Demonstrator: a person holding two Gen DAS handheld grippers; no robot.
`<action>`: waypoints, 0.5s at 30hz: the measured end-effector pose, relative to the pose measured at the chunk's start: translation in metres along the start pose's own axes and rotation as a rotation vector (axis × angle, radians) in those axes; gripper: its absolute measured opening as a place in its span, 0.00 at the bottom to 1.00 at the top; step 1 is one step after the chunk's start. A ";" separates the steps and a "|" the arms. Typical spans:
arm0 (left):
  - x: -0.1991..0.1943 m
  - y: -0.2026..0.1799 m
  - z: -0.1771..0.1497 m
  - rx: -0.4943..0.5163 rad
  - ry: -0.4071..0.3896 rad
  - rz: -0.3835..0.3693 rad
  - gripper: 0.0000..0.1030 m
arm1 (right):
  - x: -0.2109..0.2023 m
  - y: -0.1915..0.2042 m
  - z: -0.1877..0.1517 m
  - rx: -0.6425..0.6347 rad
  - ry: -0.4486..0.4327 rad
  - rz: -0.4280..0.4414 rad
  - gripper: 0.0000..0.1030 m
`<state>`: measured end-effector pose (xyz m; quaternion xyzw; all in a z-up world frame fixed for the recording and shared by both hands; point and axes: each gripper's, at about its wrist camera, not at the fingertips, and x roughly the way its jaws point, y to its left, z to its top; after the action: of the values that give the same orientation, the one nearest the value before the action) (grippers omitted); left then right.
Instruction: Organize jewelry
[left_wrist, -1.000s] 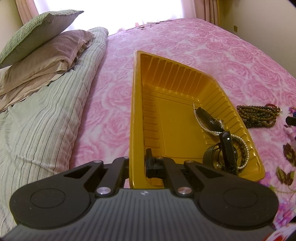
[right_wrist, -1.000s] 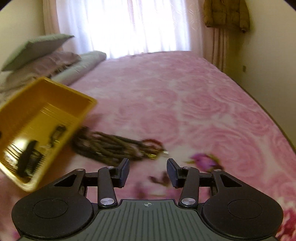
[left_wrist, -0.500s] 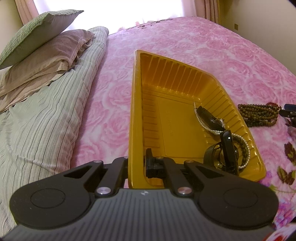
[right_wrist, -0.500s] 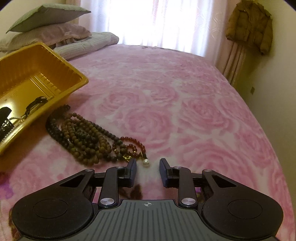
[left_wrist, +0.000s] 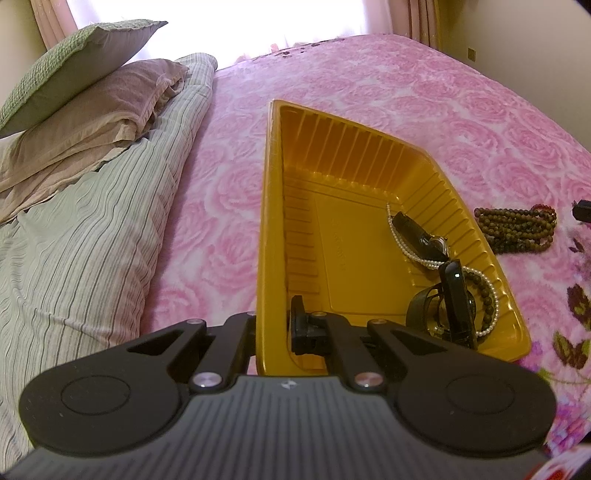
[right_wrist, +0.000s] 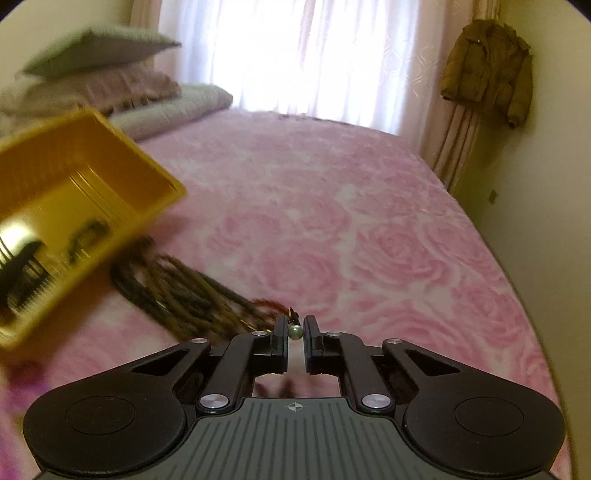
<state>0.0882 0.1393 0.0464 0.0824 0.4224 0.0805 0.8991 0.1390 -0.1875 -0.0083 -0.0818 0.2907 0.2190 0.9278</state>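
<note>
A pink rose-patterned bedspread fills the room; pillows at ten o'clock. Left gripper clamps the yellow tray wall; right gripper pinches the bead necklace.

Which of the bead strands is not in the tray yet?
The brown bead bundle on the pink bedspread, right of the yellow tray; the pearl strand lies inside.
</note>
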 end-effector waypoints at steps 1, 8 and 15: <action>0.000 0.000 0.000 0.000 -0.001 0.000 0.03 | -0.005 0.004 0.004 0.016 -0.011 0.031 0.08; -0.003 0.001 0.000 -0.001 -0.005 -0.006 0.03 | -0.024 0.058 0.037 0.026 -0.056 0.295 0.08; -0.003 0.002 -0.001 -0.002 -0.008 -0.011 0.03 | -0.018 0.116 0.053 -0.050 -0.052 0.446 0.08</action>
<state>0.0856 0.1404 0.0485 0.0796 0.4193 0.0758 0.9012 0.0997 -0.0763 0.0422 -0.0330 0.2719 0.4278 0.8614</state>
